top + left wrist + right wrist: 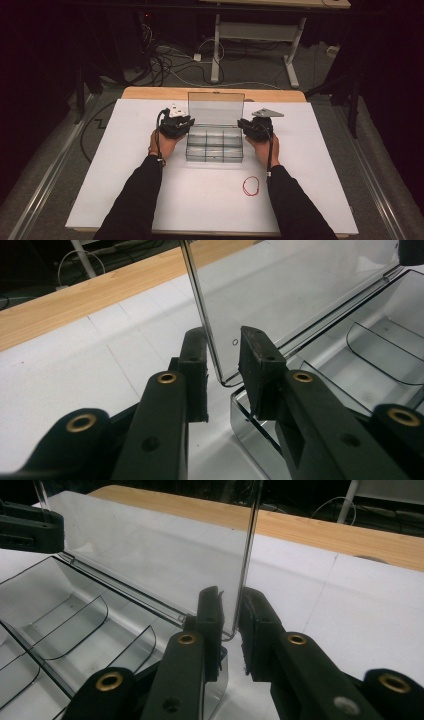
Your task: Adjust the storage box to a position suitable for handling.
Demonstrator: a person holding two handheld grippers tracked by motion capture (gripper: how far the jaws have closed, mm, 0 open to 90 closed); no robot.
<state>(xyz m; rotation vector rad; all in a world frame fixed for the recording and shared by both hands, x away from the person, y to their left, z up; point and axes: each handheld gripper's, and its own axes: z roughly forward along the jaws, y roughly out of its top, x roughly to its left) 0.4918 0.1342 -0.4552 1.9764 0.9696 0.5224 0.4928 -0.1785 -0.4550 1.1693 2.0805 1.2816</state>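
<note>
Here a clear box (pixel 215 145) sits on the white table (pixel 125 200), its lid (pixel 216 107) standing upright at the far side. The box is the landmark: its tray, split into compartments, lies open toward the person.

The left gripper (pixel 176 124) is at the box's left far corner. In the left gripper view its jaws straddle the lid's left edge (pixel 202 325) near the bottom corner; the left one looks to touch the lid, while a narrow gap shows between the right one and the lid, so the left gripper (pixel 222 357) stands slightly apart around the lid and I cannot tell that it clamps.

The right gripper (pixel 256 127) is at the box's right far corner. In the right gripper view its jaws stand close on either side of the lid's right edge (pixel 248 555), low down by the hinge; the right gripper (pixel 232 612) looks closed on the lid.

A red band (pixel 251 186) lies on the table near the box's right front, just left of the right sleeve (pixel 295 205)
</note>
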